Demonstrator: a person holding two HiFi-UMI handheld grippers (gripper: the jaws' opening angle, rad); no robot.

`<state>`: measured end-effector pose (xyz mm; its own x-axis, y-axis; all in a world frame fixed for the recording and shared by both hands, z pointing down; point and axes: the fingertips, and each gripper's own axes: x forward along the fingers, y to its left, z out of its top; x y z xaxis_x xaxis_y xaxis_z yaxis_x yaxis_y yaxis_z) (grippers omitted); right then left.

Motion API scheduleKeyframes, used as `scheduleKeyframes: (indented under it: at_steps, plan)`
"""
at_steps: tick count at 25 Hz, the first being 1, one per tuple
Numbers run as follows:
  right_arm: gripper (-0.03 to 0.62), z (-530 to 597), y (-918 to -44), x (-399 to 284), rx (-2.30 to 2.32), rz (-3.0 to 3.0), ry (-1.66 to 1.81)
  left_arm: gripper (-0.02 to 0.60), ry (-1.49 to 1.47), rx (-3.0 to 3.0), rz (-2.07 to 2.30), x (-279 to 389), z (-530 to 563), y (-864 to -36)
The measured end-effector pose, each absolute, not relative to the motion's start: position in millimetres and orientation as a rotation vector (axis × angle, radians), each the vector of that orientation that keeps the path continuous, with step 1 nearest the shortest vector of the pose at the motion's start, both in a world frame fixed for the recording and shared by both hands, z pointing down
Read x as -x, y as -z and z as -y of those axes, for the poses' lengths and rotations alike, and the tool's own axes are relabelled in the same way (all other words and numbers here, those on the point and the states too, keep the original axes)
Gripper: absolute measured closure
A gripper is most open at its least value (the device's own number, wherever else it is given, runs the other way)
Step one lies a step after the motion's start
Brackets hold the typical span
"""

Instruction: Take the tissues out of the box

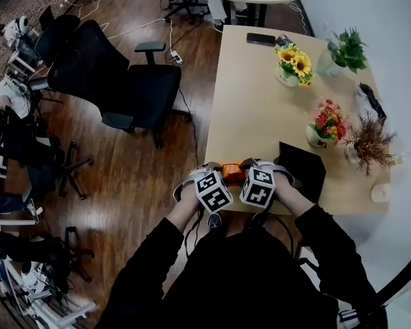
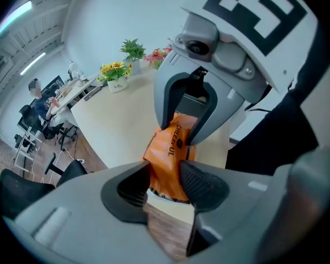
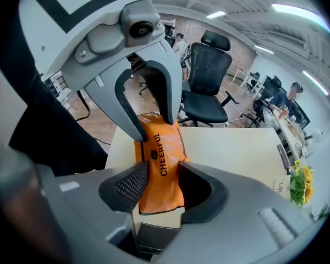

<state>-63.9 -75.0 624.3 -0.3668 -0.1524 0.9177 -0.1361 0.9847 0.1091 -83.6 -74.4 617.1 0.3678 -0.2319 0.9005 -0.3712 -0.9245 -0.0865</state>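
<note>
An orange soft tissue pack [image 1: 232, 172] printed "CHEERFUL" hangs over the table's near edge, held between both grippers. My left gripper [image 2: 166, 179] is shut on one end of the pack [image 2: 173, 150], its pads pinching the wrapper. My right gripper [image 3: 160, 183] is shut on the other end of the pack [image 3: 162, 158]. The two grippers face each other nose to nose, left [image 1: 221, 175] and right [image 1: 246, 171]. A dark flat tissue box [image 1: 303, 167] lies on the table just to the right; its stitched edge [image 3: 154, 235] shows below my right jaws.
The beige table [image 1: 253, 101] carries a sunflower pot [image 1: 294, 66], a green plant [image 1: 345, 51], a red flower pot [image 1: 326, 124], a dried-twig pot [image 1: 366, 144] and a phone [image 1: 260, 39]. A black office chair [image 1: 116, 81] stands on the wood floor to the left.
</note>
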Motion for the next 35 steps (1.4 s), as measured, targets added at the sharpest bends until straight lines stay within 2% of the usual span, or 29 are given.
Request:
scheduleKeyframes:
  at_steps: [16, 24, 27, 29, 30, 31, 32, 35]
  plan:
    - [0.421, 86, -640, 63, -0.198, 1.963, -0.001, 0.431, -1.692, -2.414, 0.492, 84, 86, -644]
    - [0.412, 92, -647, 47, -0.195, 1.968, -0.006, 0.422, -1.604, -2.416, 0.498, 64, 94, -651]
    - [0.385, 97, -653, 53, -0.213, 1.995, -0.004, 0.391, -1.514, -2.422, 0.555, 78, 101, -656]
    - [0.356, 98, -649, 54, -0.225, 2.016, -0.008, 0.343, -1.445, -2.408, 0.602, 88, 102, -659]
    - [0.328, 99, -647, 51, -0.238, 2.017, -0.004, 0.301, -1.410, -2.395, 0.623, 92, 102, -658]
    - [0.295, 101, -643, 47, -0.261, 2.016, 0.002, 0.219, -1.380, -2.379, 0.647, 96, 100, -657]
    - [0.289, 104, -637, 42, -0.296, 2.024, 0.004, 0.166, -1.350, -2.363, 0.680, 102, 98, -654]
    - [0.289, 116, -605, 26, -0.486, 2.120, -0.061, 0.161, -1.214, -2.326, 0.820, 120, 90, -634]
